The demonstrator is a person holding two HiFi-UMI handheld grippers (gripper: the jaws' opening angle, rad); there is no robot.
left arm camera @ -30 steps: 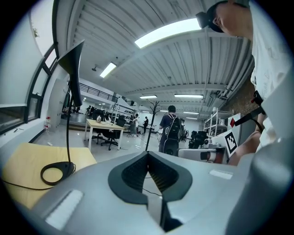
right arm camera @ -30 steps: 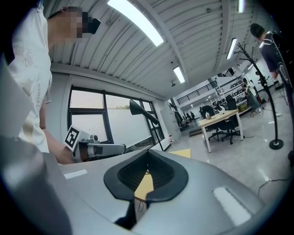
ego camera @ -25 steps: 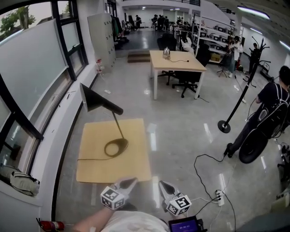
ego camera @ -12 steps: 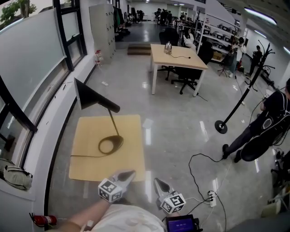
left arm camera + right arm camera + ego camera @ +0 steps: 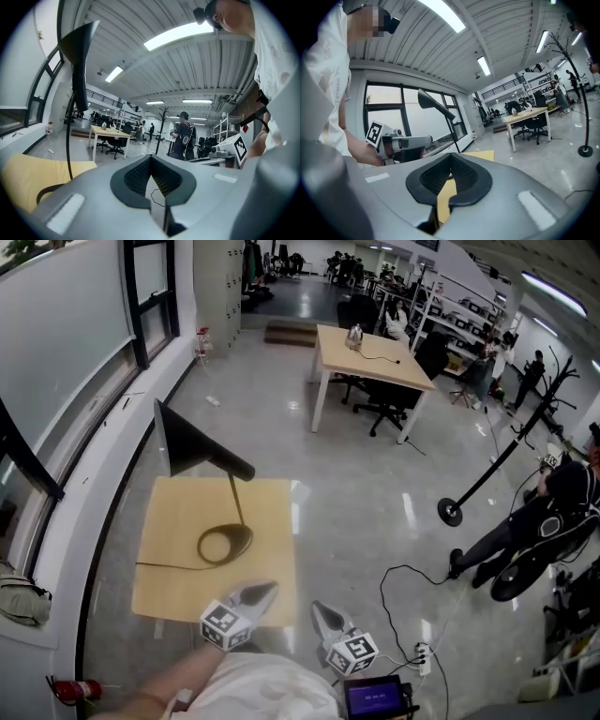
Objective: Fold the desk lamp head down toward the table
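A black desk lamp stands on a low light-wood table [image 5: 173, 589]. Its cone head [image 5: 187, 441] is raised and points up-left, its thin stem [image 5: 235, 504] rises from a ring base [image 5: 225, 544]. In the left gripper view the head [image 5: 77, 61] towers at the upper left. The right gripper view has the lamp head [image 5: 431, 102] ahead of the jaws. My left gripper [image 5: 264, 592] is shut and empty over the table's near edge. The right gripper [image 5: 321, 609] is shut and empty, just right of the table.
A tall window wall runs along the left. A white-legged desk [image 5: 370, 348] with office chairs stands far ahead. A coat stand [image 5: 457, 510] and a person [image 5: 530, 531] are at the right. A cable and power strip [image 5: 419, 657] lie on the floor.
Both grippers and my view have moved forward toward the table. The lamp now sits closer and lower in the head view. Both grippers stay shut.
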